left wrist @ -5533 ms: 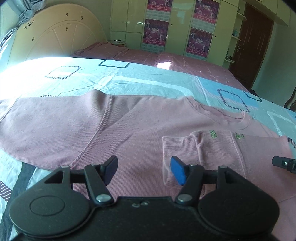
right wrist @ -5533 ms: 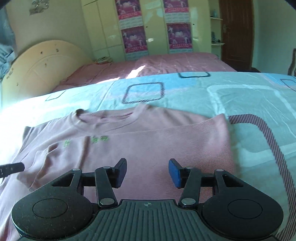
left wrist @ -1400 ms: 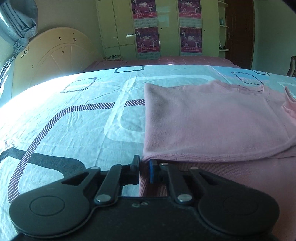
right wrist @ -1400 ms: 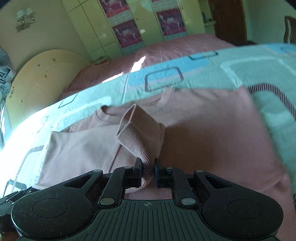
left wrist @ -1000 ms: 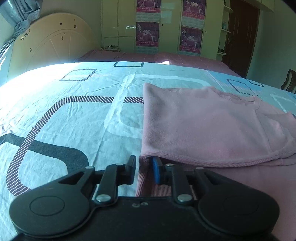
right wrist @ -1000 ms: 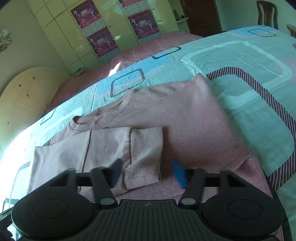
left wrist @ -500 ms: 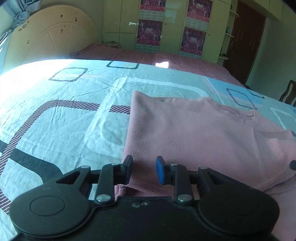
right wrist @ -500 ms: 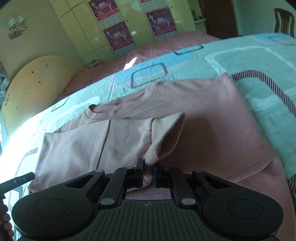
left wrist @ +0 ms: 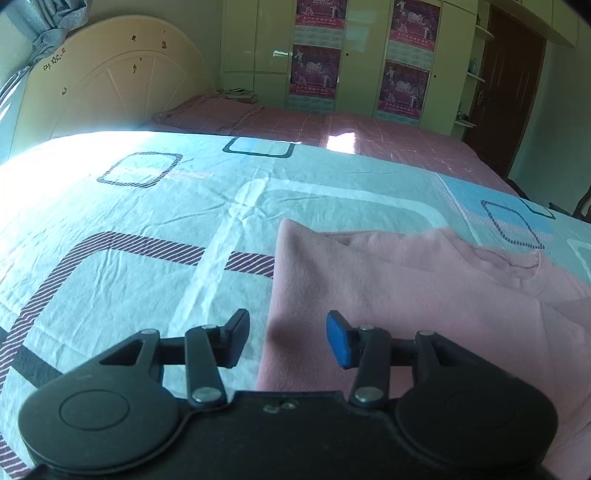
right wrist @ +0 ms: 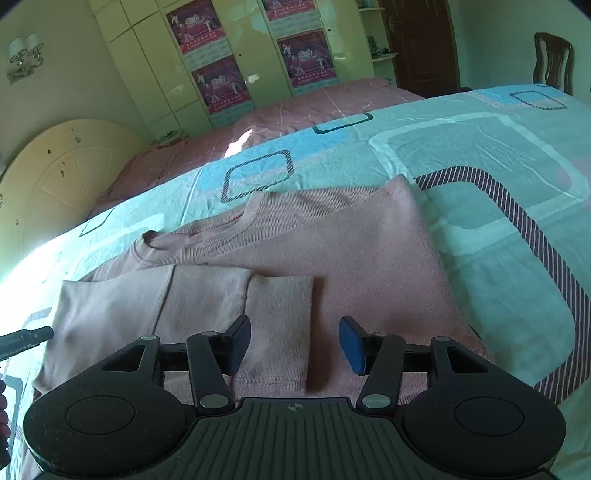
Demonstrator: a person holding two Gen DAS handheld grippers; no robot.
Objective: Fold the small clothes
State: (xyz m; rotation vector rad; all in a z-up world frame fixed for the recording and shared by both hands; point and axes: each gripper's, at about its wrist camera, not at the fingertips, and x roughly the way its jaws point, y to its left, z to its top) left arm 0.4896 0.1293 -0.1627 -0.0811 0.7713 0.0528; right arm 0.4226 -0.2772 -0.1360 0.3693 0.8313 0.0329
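- Pale cream wood, the curved headboard (left wrist: 110, 85) stands at the far left of the room, with a grey curtain (left wrist: 48, 22) bunched above it.
- Wardrobe doors (left wrist: 258, 55) carrying magenta posters (left wrist: 314, 74) line the far wall, and a pink checked blanket (left wrist: 351, 133) covers the far part of the bed.
- Nearer, a mint and blue bedsheet (left wrist: 129, 229) with striped square outlines is spread over the bed.
- On that sheet lies the pink sweater (right wrist: 351, 251), neck towards the far wall, one sleeve (right wrist: 229, 306) folded across its front with the cuff pointing right.
- The left hand-held gripper (left wrist: 287, 338) hovers over the sweater's left folded edge; its jaws have just been opening and now stand partly apart, with nothing pinched between them.
- The right hand-held gripper (right wrist: 294, 343) hangs above the folded sleeve's cuff; its jaws have just been opening too, and stand apart and free of the cloth, the cuff lying flat below.
- A dark wooden door (right wrist: 424, 48) closes the far right corner, and a wooden chair (right wrist: 554, 62) stands beside the bed at the right.
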